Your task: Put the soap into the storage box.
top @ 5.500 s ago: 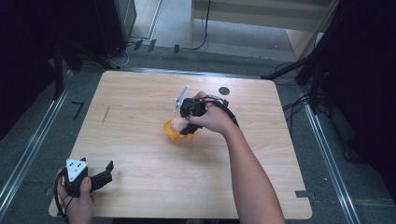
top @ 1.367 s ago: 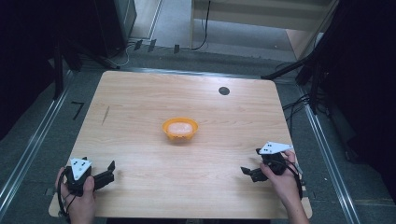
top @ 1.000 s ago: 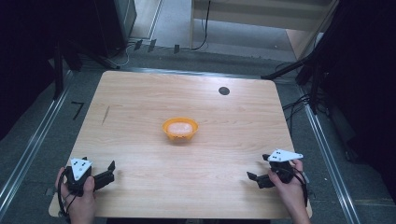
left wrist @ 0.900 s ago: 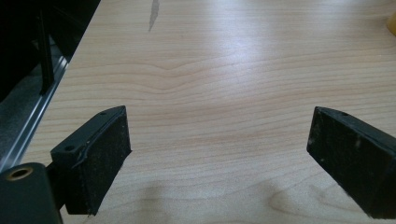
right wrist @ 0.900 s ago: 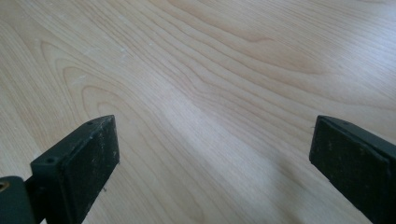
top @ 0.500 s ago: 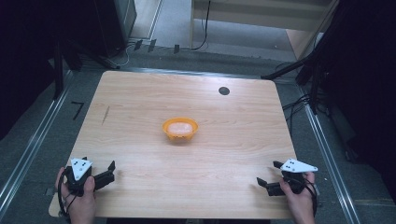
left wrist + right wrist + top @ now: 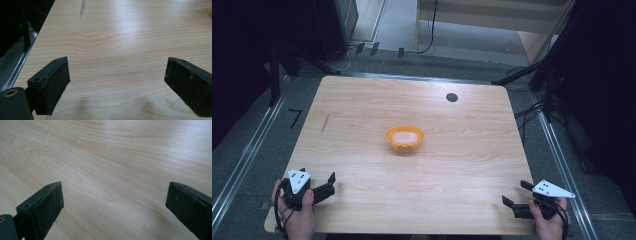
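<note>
Orange bowl (image 7: 404, 139) sitting mid-desk (image 7: 362, 110), left claw (image 7: 330, 182) resting well nearer than the bowl, jaws gaping apart, right claw (image 7: 515, 196) likewise, jaws apart, both gripping nothing

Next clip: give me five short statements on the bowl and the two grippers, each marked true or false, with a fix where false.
1. The orange bowl stands near the middle of the table. True.
2. The right gripper is shut on the bowl. False: it is open, by the table's near right corner, far from the bowl.
3. The left gripper is open with nothing between its jaws. True.
4. The bowl is empty. False: something pale lies in it.
5. A small dark round spot marks the table beyond the bowl. True.
</note>
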`<action>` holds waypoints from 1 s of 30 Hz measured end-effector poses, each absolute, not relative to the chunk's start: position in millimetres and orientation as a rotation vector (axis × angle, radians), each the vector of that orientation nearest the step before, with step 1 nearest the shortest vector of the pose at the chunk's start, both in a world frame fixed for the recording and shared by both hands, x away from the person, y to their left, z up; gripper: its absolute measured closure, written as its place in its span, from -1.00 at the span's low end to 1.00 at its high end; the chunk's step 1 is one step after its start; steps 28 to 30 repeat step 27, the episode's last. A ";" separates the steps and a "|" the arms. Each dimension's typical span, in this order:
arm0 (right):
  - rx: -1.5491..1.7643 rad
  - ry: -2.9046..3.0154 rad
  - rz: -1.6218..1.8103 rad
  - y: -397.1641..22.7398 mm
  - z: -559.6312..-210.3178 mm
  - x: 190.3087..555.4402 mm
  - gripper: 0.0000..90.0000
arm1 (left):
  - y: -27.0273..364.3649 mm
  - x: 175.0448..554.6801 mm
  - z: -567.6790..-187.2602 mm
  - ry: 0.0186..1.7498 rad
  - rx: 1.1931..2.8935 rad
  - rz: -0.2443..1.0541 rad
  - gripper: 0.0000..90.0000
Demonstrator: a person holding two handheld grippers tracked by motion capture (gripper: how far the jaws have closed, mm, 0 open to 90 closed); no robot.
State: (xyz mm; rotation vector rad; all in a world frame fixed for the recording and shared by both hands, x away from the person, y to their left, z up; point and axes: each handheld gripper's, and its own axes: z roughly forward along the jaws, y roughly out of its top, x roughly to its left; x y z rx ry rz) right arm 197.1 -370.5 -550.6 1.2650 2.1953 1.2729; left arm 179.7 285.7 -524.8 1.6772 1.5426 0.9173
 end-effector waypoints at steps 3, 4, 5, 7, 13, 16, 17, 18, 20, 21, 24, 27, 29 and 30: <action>1.271 2.185 1.276 -374.2 -550.5 194.6 -0.95 | 285.6 179.6 -524.7 1.542 1.679 0.919 -0.86; 1.283 2.169 1.281 -377.7 -551.2 192.5 -0.95 | 285.6 179.6 -524.7 1.542 1.679 0.919 -0.86; 1.283 2.169 1.281 -377.7 -551.2 192.5 -0.95 | 285.6 179.6 -524.7 1.543 1.680 0.918 -0.86; 1.292 2.154 1.291 -382.2 -551.2 190.0 -0.95 | 285.6 179.7 -524.7 1.543 1.680 0.918 -0.86; 1.303 2.133 1.288 -387.8 -551.6 186.8 -0.95 | 285.6 179.6 -524.8 1.543 1.675 0.919 -0.86; 1.312 2.121 1.287 -391.5 -552.0 184.7 -0.95 | 285.7 179.5 -524.7 1.542 1.677 0.921 -0.86; 1.314 2.115 1.291 -392.9 -552.4 184.1 -0.95 | 285.6 179.6 -524.8 1.543 1.675 0.922 -0.86; 1.325 2.102 1.305 -394.9 -553.3 183.2 -0.95 | 285.6 179.6 -524.9 1.543 1.675 0.922 -0.86; 1.328 2.097 1.315 -395.7 -553.2 182.9 -0.95 | 285.5 179.6 -524.8 1.542 1.678 0.923 -0.86; 1.329 2.093 1.321 -395.9 -553.1 182.7 -0.95 | 285.4 179.6 -524.8 1.541 1.679 0.923 -0.86; 1.320 2.101 1.317 -395.0 -553.3 182.8 -0.95 | 285.0 179.6 -524.8 1.541 1.681 0.924 -0.86; 1.320 2.098 1.321 -395.0 -553.3 182.8 -0.95 | 284.8 179.8 -524.8 1.543 1.683 0.926 -0.86; 1.320 2.098 1.321 -395.0 -553.3 182.8 -0.95 | 284.8 179.8 -524.8 1.543 1.683 0.926 -0.86; 1.320 2.098 1.321 -395.0 -553.3 182.8 -0.95 | 284.8 179.8 -524.8 1.543 1.683 0.926 -0.86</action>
